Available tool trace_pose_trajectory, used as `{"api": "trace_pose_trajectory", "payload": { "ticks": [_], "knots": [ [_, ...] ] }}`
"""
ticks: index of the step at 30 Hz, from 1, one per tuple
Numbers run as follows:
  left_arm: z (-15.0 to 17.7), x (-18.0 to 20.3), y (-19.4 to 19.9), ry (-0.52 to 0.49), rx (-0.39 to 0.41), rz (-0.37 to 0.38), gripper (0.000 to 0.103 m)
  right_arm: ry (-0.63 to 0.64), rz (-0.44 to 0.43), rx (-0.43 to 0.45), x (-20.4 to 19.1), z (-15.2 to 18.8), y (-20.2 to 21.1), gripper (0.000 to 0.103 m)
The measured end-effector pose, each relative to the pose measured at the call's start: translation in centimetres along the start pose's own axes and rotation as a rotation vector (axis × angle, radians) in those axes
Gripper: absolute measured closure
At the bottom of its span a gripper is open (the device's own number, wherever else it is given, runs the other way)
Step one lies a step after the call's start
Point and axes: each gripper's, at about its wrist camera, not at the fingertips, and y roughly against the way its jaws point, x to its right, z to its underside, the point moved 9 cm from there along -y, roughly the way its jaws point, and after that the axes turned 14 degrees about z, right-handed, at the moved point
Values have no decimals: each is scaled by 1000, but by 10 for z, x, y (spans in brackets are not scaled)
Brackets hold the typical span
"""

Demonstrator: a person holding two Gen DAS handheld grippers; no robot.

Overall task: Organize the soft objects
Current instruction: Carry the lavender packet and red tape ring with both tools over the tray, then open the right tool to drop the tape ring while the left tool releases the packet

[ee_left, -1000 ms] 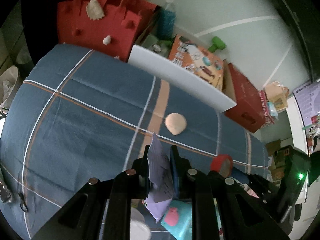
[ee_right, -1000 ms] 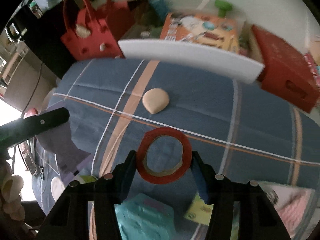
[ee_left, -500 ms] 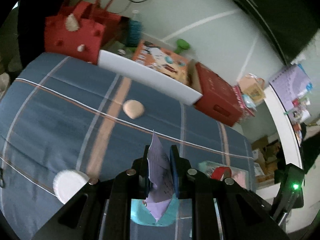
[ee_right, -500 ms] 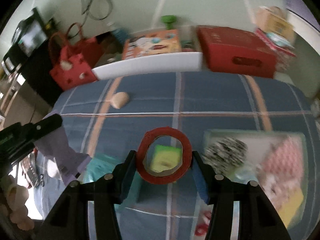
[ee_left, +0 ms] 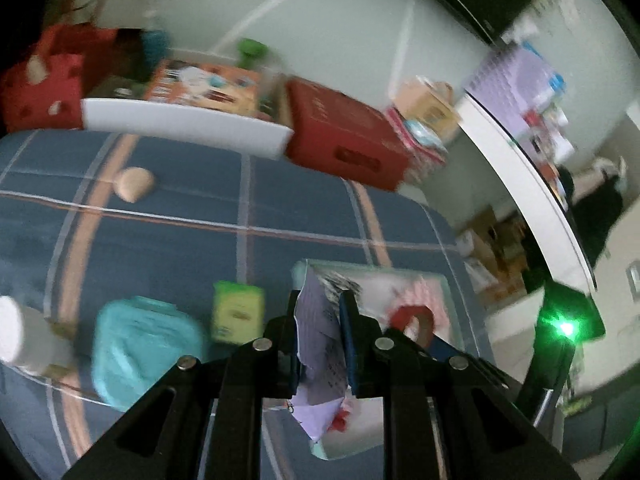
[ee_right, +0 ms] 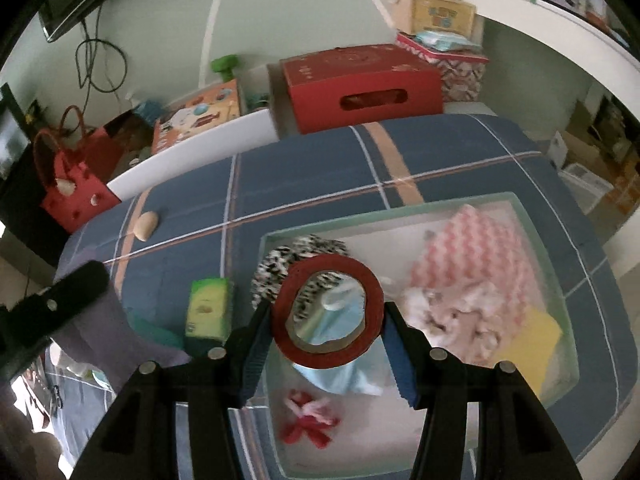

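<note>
My left gripper [ee_left: 320, 340] is shut on a pale purple cloth [ee_left: 320, 360] that hangs between its fingers, at the left edge of a shallow pale green tray [ee_left: 298, 270]. My right gripper [ee_right: 326, 320] is shut on a red tape ring [ee_right: 362, 280] and holds it above the same tray [ee_right: 524, 216]. In the tray lie a pink zigzag cloth [ee_right: 476, 248], a black-and-white speckled cloth [ee_right: 288, 256], a light blue cloth [ee_right: 340, 376], a yellow sponge [ee_right: 528, 340] and a red bow [ee_right: 308, 424].
The tray sits on a blue plaid cover [ee_right: 304, 168]. A green pack [ee_right: 208, 308], a teal pouch [ee_left: 144, 352], a white disc [ee_left: 10, 332] and a beige shell-shaped pad [ee_right: 146, 224] lie left of the tray. A red box [ee_right: 360, 84], a white board [ee_right: 192, 152] and a red bag [ee_right: 72, 192] stand at the back.
Both grippers have swung to the right, from above the beige pad and bare cover to the tray. The cloth and the tape ring stay held.
</note>
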Motion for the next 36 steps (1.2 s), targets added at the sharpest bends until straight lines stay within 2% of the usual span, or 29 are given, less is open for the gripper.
{"api": "trace_pose_trajectory", "payload": {
  "ticks": [6, 14, 24, 29, 30, 34, 36],
  "knots": [
    [38, 37, -46, -25, -136, 109, 85, -27, 28, -20, 28, 14, -2, 46],
    [75, 45, -89, 16, -269, 172, 85, -95, 89, -95, 73, 45, -20, 46],
    [98, 5, -123, 86, -338, 71, 85, -98, 81, -155, 81, 59, -38, 46],
    [98, -2, -120, 122, -345, 73, 84, -98, 73, -166, 81, 59, -43, 45],
    [97, -1, -118, 116, -345, 69, 83, -99, 72, -164, 81, 58, -43, 45],
    [93, -2, -112, 114, -338, 37, 62, -103, 61, -139, 79, 51, -38, 40],
    [90, -1, -107, 115, -331, 41, 61, -109, 62, -120, 82, 46, -33, 40]
  ]
}}
